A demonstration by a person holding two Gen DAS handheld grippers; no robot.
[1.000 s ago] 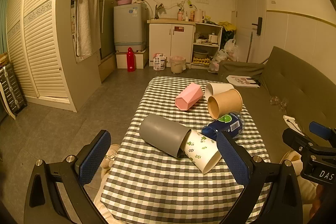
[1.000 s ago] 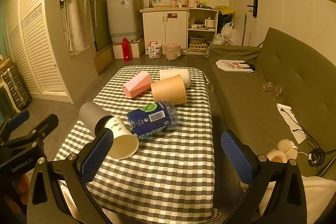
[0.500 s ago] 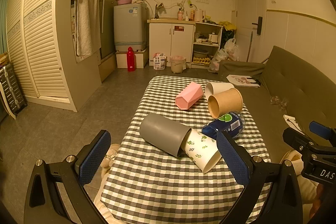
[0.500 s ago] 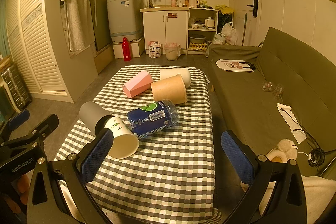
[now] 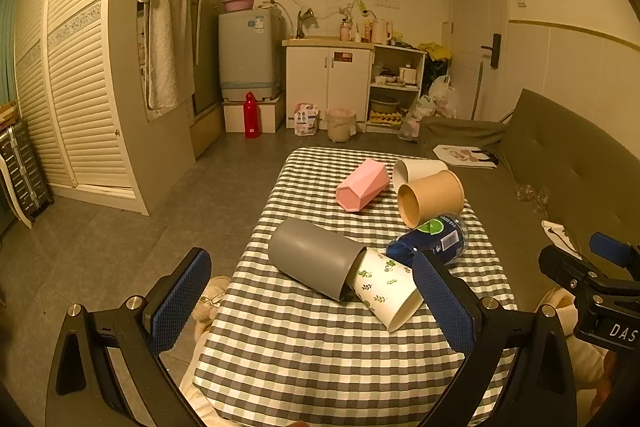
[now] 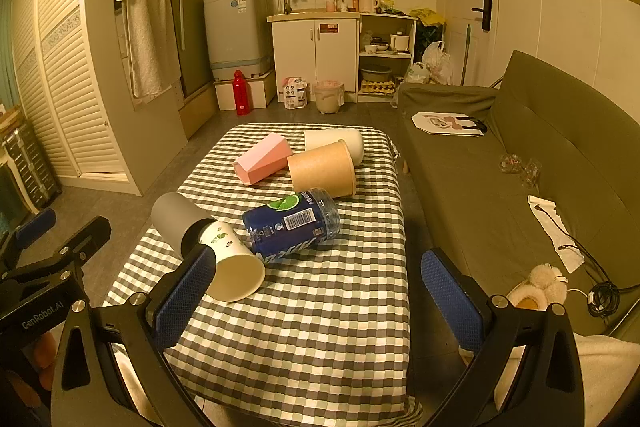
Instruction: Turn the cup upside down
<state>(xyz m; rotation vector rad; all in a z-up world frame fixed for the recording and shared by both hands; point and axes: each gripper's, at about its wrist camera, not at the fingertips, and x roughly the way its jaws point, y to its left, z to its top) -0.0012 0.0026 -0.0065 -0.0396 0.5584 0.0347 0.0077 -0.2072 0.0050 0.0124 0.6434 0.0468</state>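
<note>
We look down a checked worktop (image 5: 320, 343) on which six vessels lie on their sides, none yet turned mouth-down. Largest is the grey cup (image 5: 314, 257), at the centre of the left view, its mouth touching the leaf-printed paper cup (image 5: 386, 287), whose own mouth opens towards 5 o'clock. Just beside these, at 3 o'clock, rests a blue-labelled jar (image 6: 290, 227); further off at 12 o'clock lie a brown paper cup (image 5: 430, 197), a pink faceted cup (image 5: 362, 185) and a white cup (image 5: 416, 169), clustered and touching. Our left gripper (image 5: 312, 297) hangs above the near edge with fingers spread wide, holding nothing; our right gripper (image 6: 318, 293) is likewise wide apart and empty. We judge the approach has not begun. To do it well, we should straddle one cup across its body, lift it clear of its neighbour, roll the wrist and set the rim flat. Compared with half a second and a second earlier, nothing has shifted.
</note>
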